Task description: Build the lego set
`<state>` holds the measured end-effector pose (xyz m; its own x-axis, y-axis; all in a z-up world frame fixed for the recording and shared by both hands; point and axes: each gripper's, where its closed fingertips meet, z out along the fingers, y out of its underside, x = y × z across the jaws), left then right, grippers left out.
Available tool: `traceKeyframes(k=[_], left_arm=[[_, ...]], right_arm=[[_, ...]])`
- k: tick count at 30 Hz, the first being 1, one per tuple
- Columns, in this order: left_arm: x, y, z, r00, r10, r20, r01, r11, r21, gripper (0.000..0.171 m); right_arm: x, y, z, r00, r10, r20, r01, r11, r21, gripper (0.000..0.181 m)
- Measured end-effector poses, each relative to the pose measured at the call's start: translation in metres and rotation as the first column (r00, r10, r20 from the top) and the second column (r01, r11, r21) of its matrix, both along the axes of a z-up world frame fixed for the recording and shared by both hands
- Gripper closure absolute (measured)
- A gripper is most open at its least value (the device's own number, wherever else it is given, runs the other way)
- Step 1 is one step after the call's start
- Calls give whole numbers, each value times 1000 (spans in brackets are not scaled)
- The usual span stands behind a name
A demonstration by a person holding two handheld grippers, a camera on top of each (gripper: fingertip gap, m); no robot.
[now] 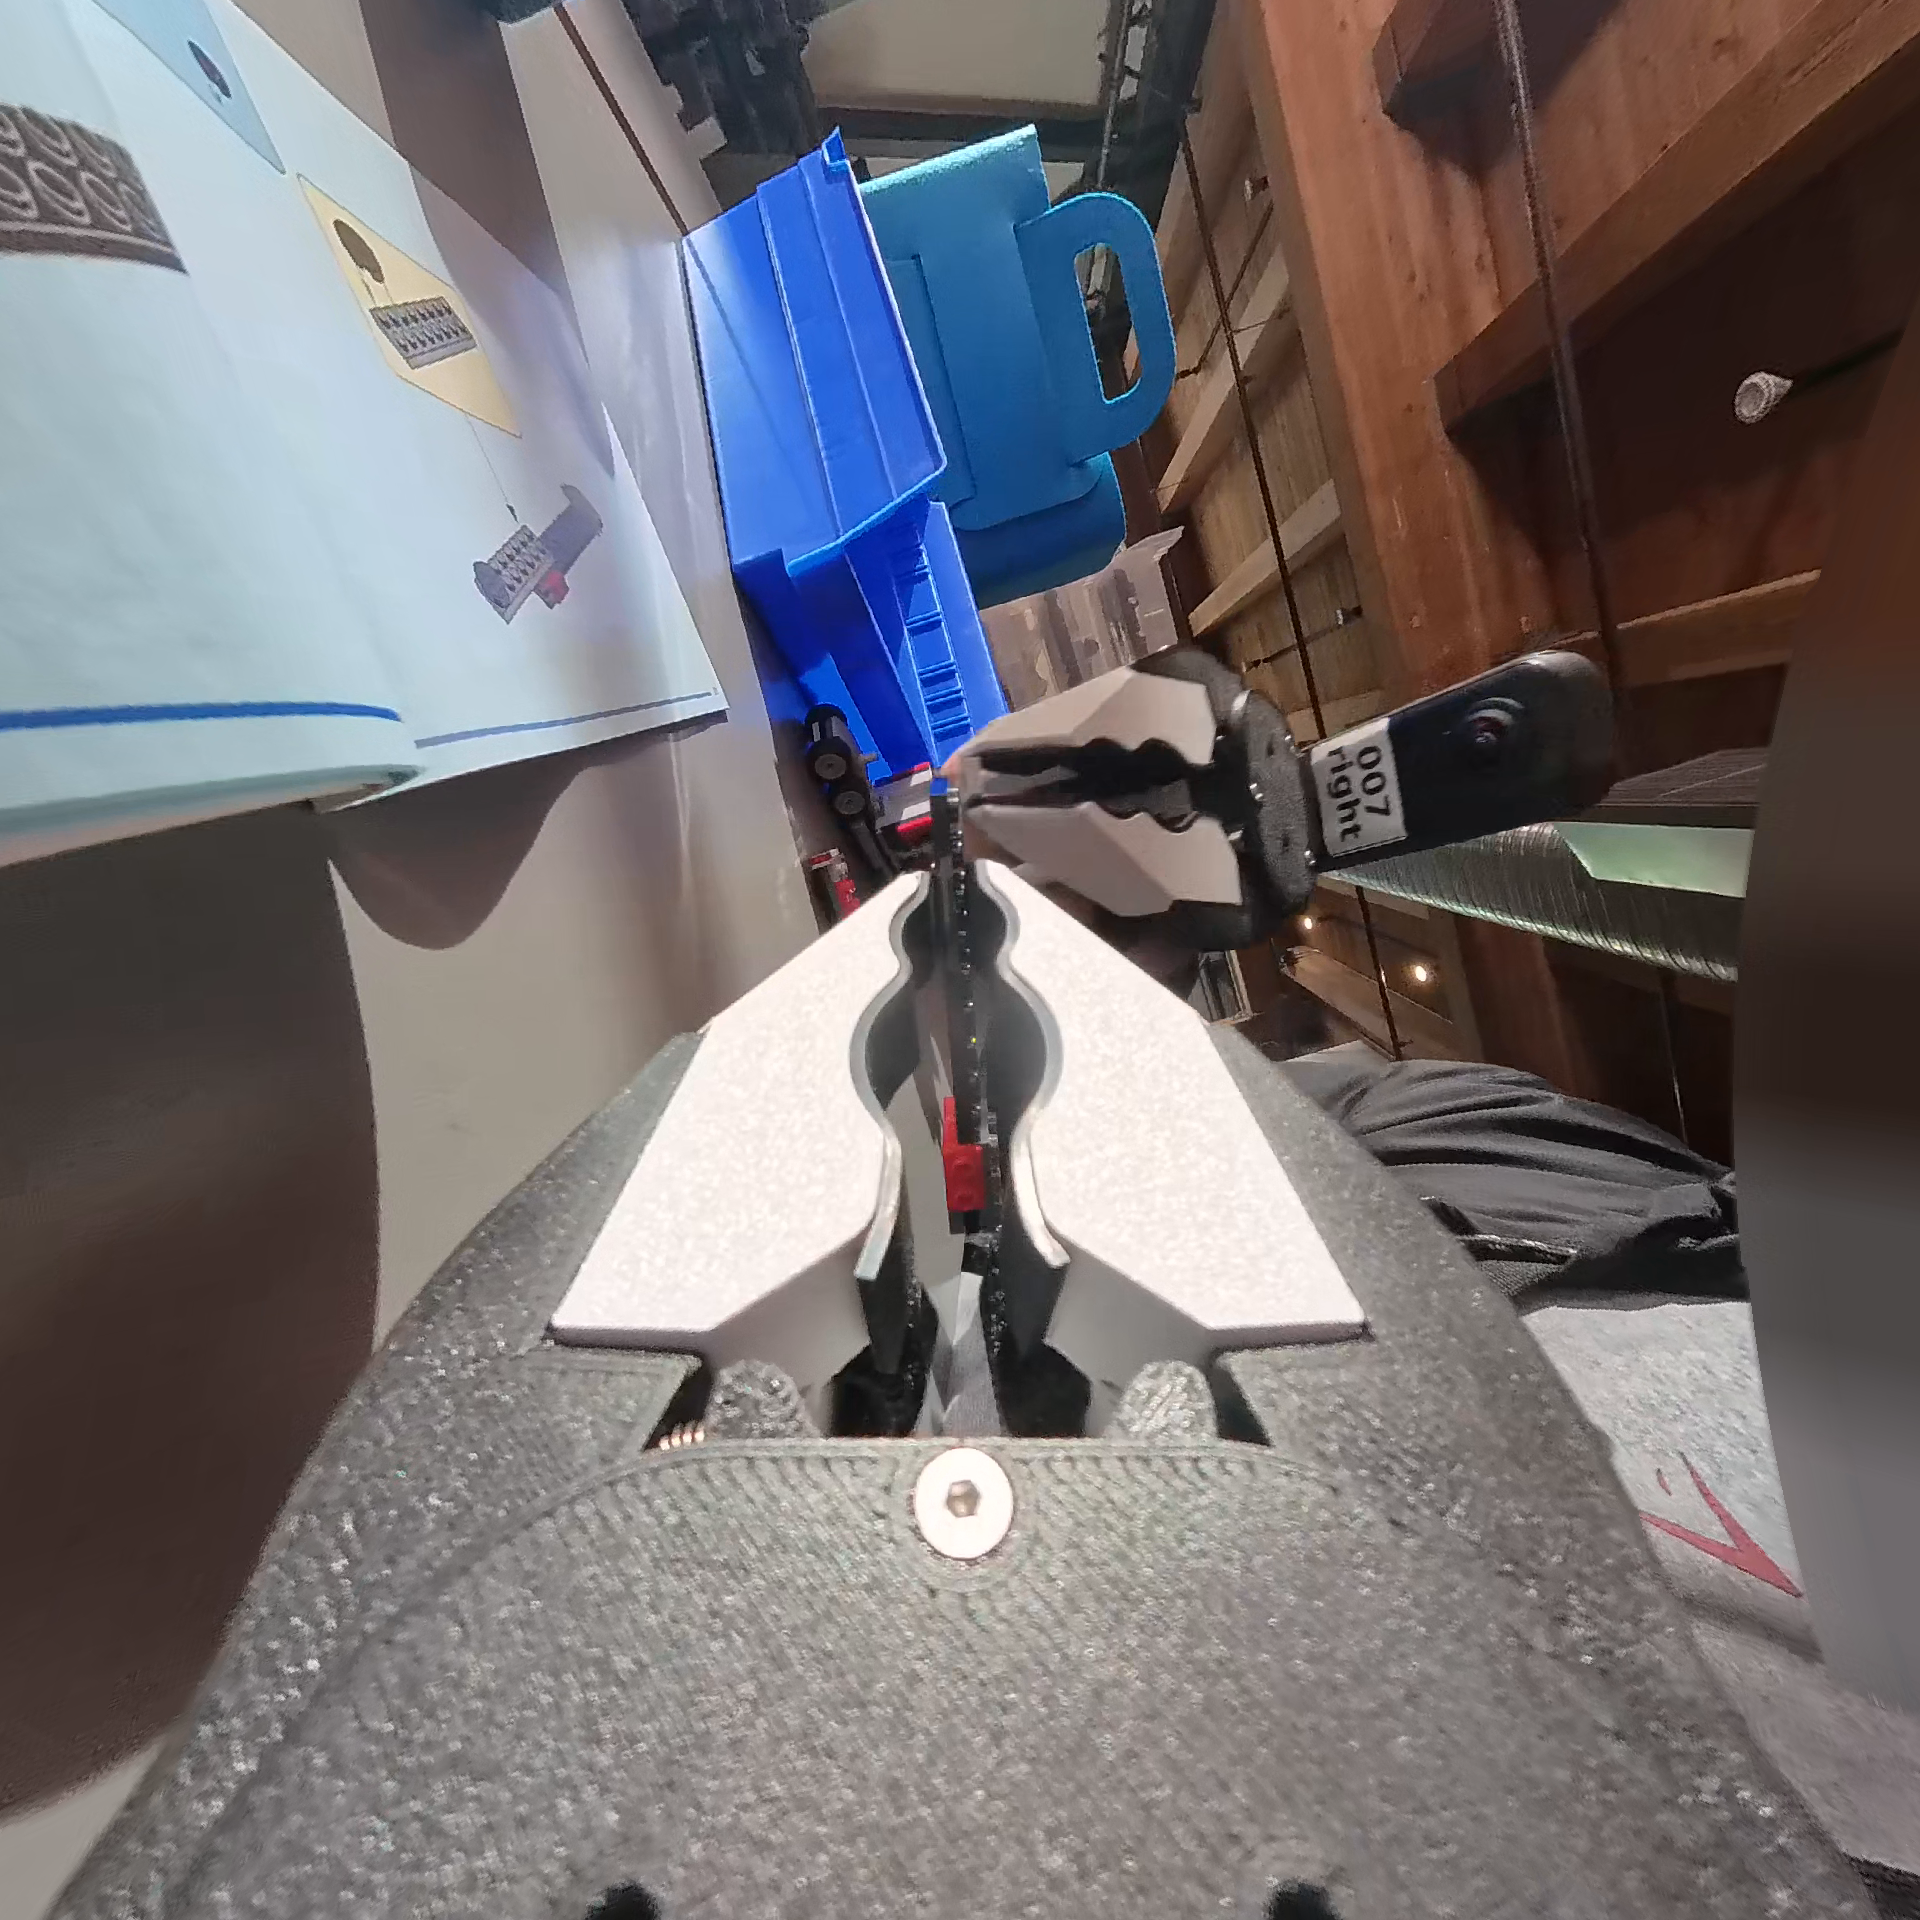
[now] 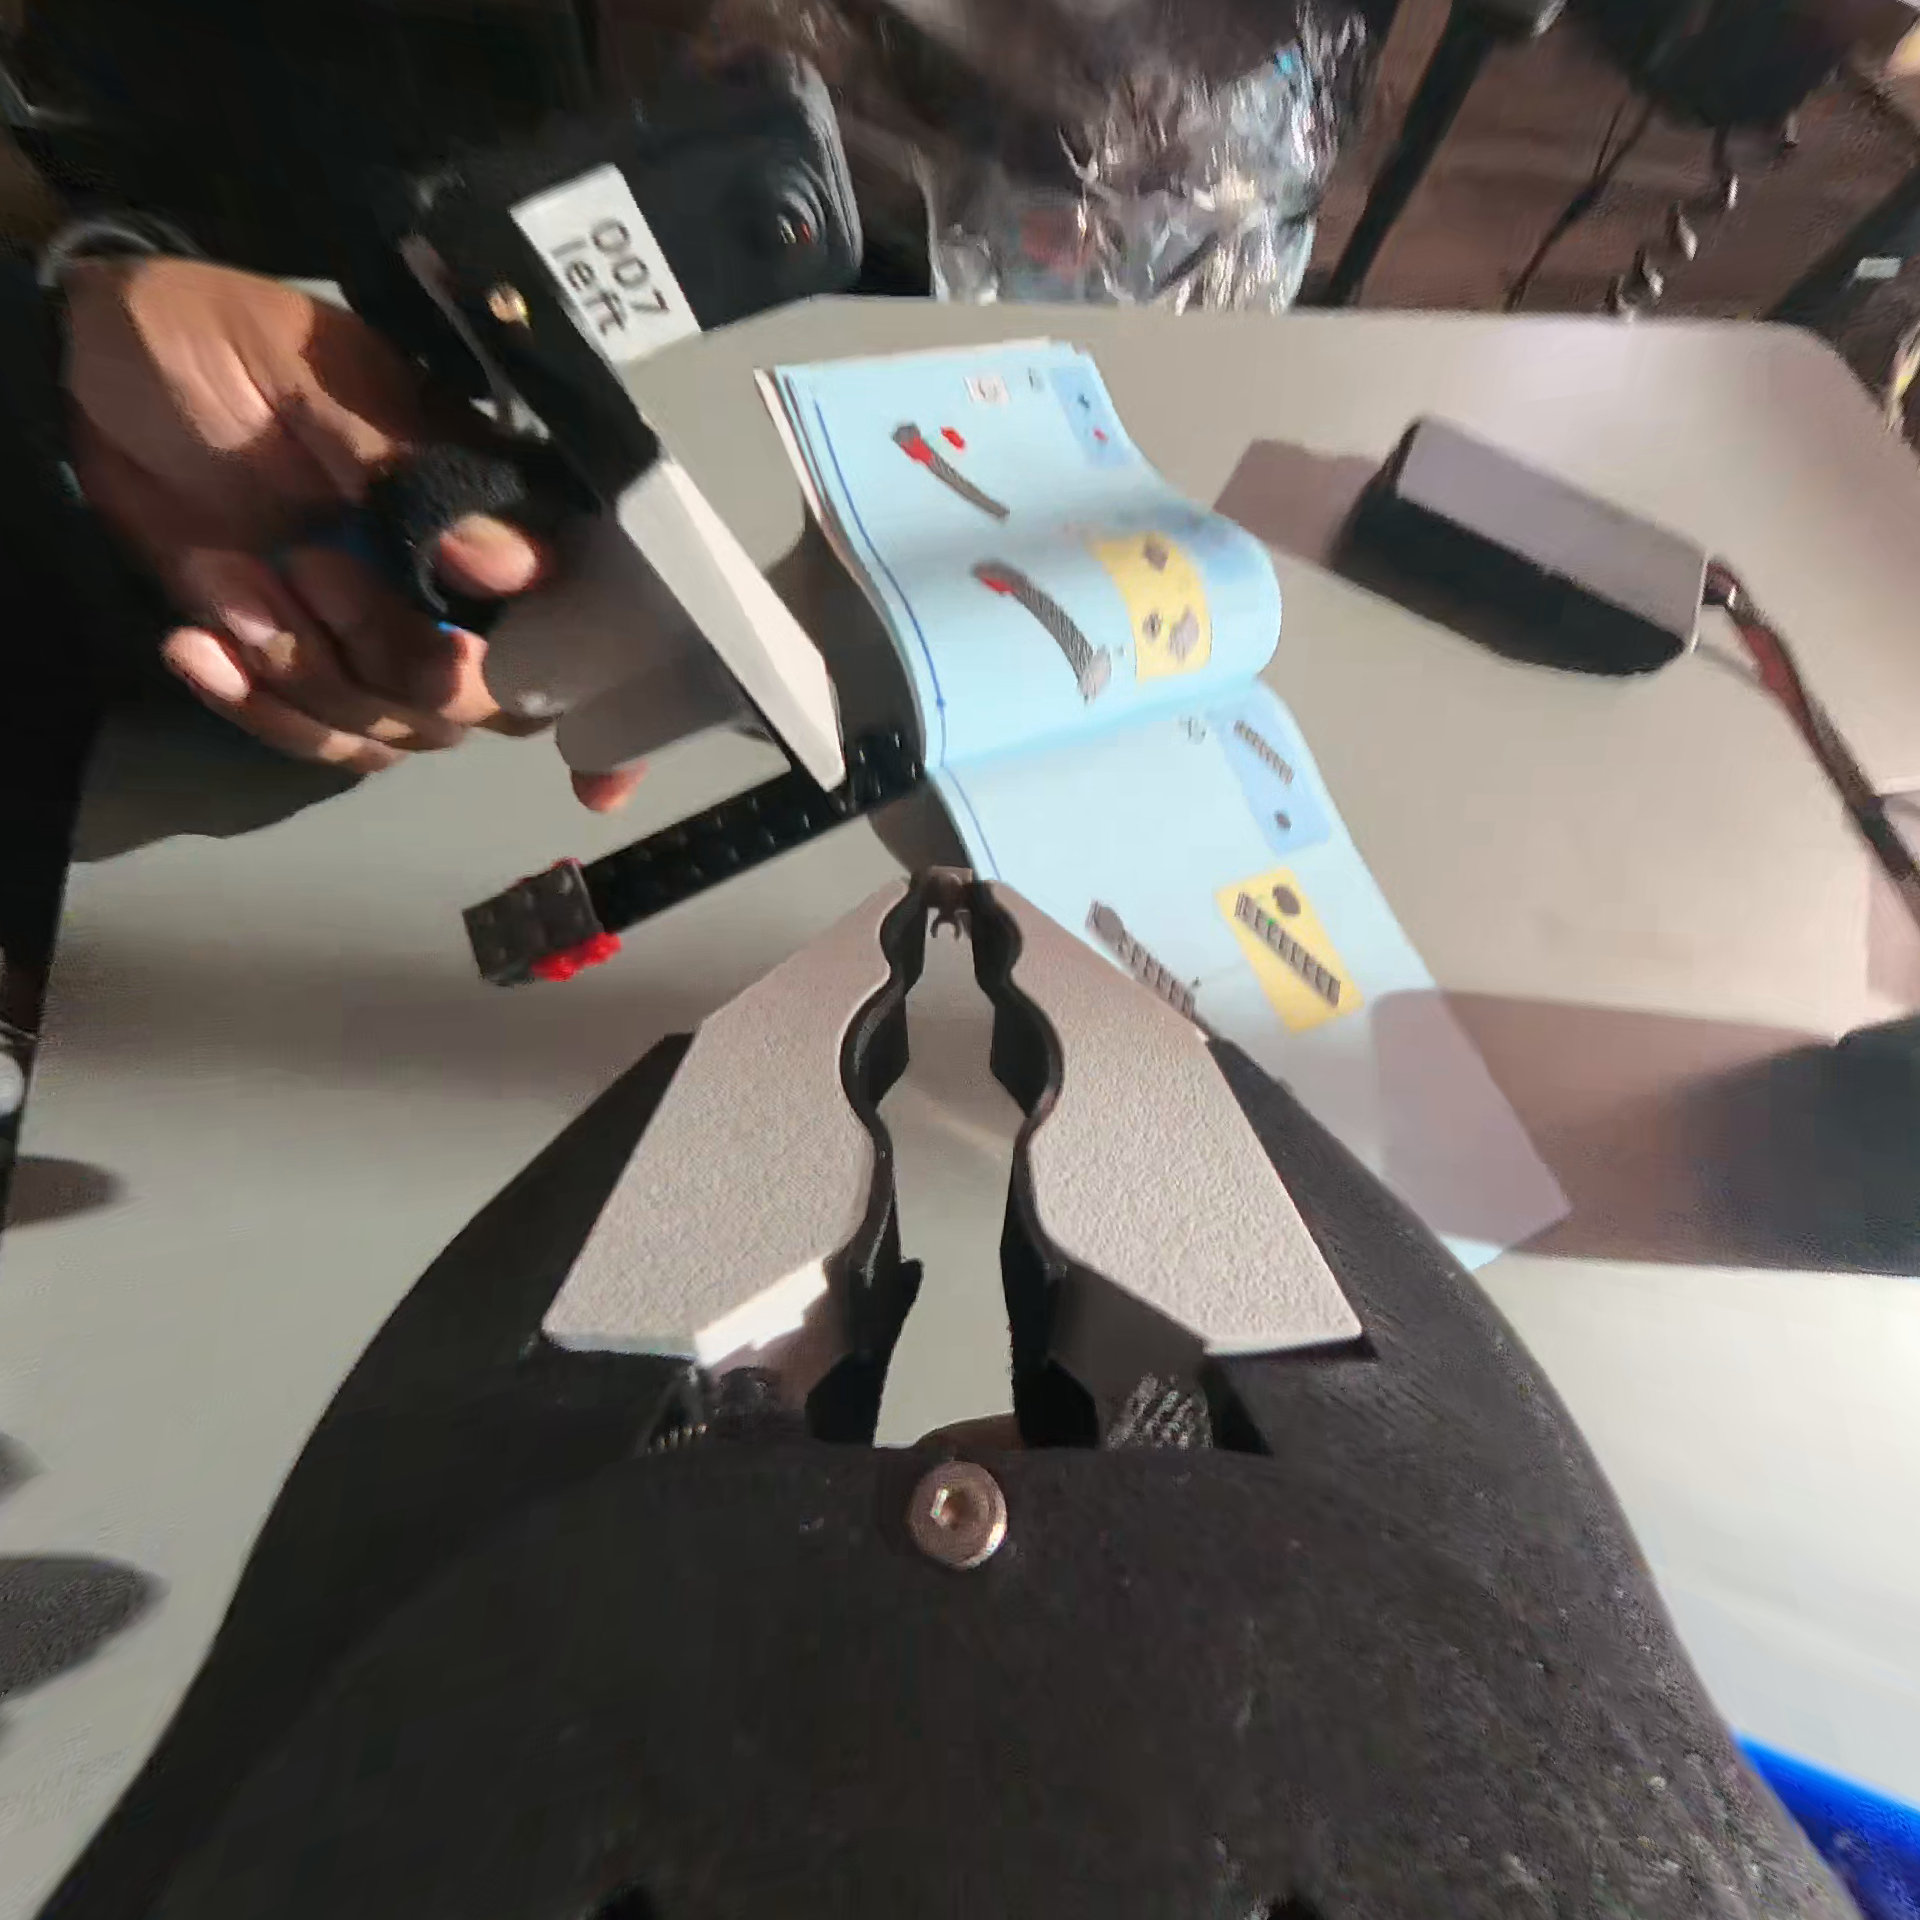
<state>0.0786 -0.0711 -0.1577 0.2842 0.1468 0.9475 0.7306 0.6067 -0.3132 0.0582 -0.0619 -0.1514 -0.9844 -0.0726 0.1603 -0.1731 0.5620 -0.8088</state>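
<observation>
My left gripper is shut on a long black studded plate, seen edge-on between its fingers, with a small red brick on it near the gripper base. In the right wrist view the left gripper, held in a hand, holds this plate level above the table; red pieces sit under its free end. My right gripper is shut on a small dark grey piece at its tips. In the left wrist view the right gripper has its tips at the plate's far end.
An open light-blue instruction booklet lies on the grey table, and also shows in the left wrist view. A blue bin stands behind the plate, with black and red lego parts beside it. A black box lies at the back right. My two grippers' fingertips are within a few centimetres of each other.
</observation>
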Motion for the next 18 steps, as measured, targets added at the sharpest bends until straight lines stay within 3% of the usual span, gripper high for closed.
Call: traceKeyframes(k=[7, 18], left_arm=[[2, 5, -1, 1000, -17, -11, 16, 999, -42, 166], [5, 12, -2, 998, -34, -43, 29, 994, -108, 166]], right_arm=[[21, -14, 0, 972, 187, -143, -183, 982, 45, 172], [23, -8, -5, 951, 253, -180, -231, 964, 131, 172]])
